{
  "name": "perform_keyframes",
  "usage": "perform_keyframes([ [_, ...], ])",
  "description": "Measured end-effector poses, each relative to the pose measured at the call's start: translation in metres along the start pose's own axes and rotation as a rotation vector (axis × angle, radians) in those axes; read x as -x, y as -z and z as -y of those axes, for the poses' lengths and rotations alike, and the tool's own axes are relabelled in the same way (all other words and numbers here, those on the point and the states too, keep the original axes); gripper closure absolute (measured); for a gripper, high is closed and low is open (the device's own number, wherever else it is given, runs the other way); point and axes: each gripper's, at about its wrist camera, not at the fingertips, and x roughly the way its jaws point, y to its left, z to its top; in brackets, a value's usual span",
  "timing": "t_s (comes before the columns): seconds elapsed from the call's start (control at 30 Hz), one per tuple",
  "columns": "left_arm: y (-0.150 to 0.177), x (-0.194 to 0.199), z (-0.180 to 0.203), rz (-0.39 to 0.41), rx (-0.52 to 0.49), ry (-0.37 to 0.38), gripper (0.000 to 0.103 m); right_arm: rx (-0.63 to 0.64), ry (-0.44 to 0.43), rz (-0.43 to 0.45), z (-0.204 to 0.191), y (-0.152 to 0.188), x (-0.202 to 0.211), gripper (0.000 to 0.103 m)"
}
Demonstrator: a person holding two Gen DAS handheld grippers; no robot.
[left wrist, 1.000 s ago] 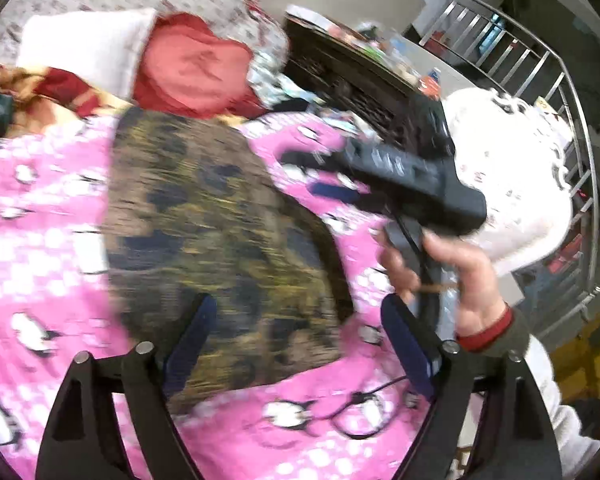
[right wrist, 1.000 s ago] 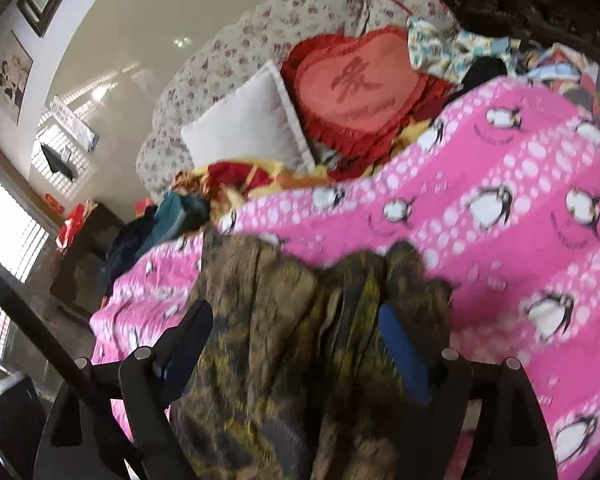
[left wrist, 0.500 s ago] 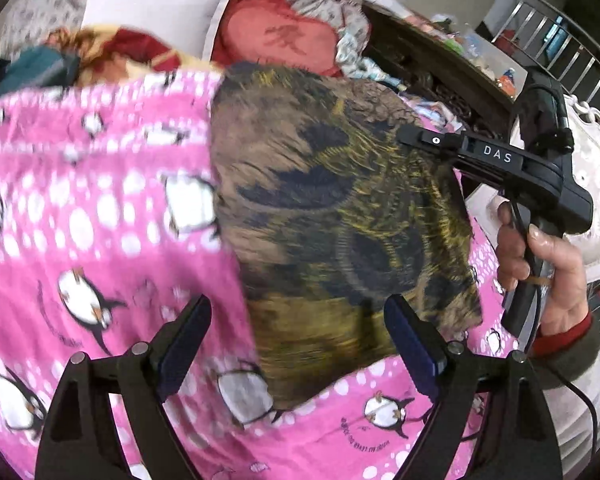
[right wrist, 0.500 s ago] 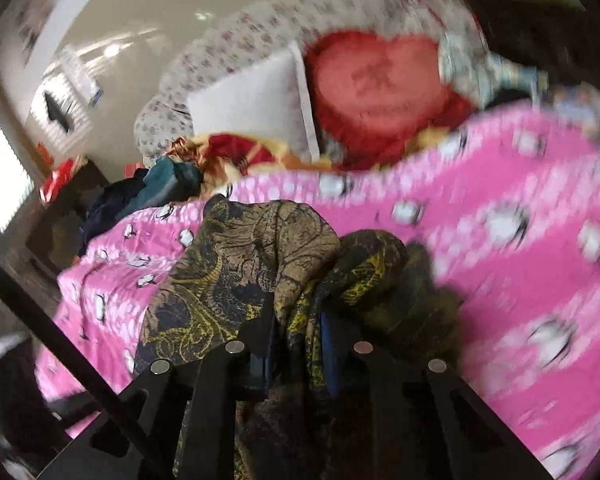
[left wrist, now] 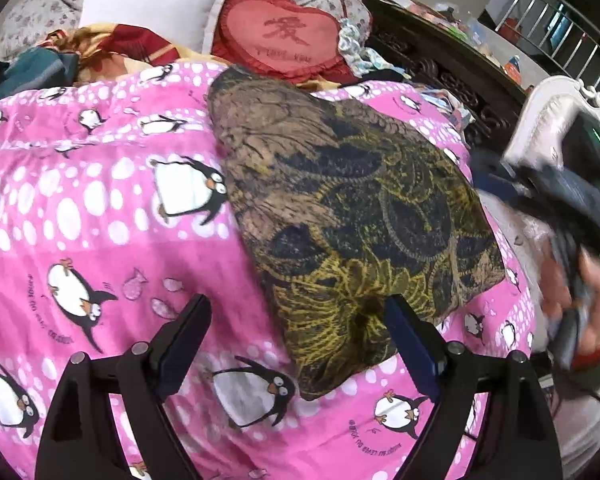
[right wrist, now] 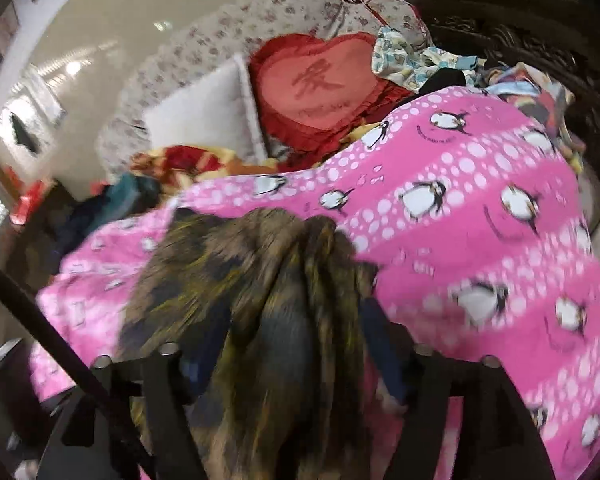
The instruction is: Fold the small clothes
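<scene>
While the brown-and-yellow patterned garment (left wrist: 352, 216) lies spread on the pink penguin blanket (left wrist: 100, 240) of the bed, the left gripper (left wrist: 296, 328) hovers over its near edge, fingers apart and empty. Right gripper (right wrist: 292, 364): fingers spread, a bunched fold of the garment (right wrist: 260, 312) draped between them; whether it is pinched cannot be told. Behind: red heart cushion (left wrist: 284, 40), white pillow (left wrist: 152, 8).
</scene>
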Motion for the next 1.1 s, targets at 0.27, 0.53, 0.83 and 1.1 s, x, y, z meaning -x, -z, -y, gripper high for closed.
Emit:
perform_keyframes([
  [0.27,0.014,-0.010,0.004,-0.074,0.043,0.022,0.015,0.056,-0.057,-0.112,-0.013,0.061,-0.012,0.095],
  [0.53,0.046,0.006,0.017,-0.036,-0.101,-0.044,0.015,0.020,-0.094,-0.060,0.011,0.081,0.011,0.095],
  [0.83,0.045,0.000,0.012,-0.050,-0.054,-0.028,0.015,-0.050,-0.049,-0.046,0.021,0.083,0.016,0.056],
  [1.1,0.044,-0.019,0.001,-0.074,0.076,0.034,0.015,-0.022,-0.084,-0.109,0.007,0.089,-0.002,0.060],
])
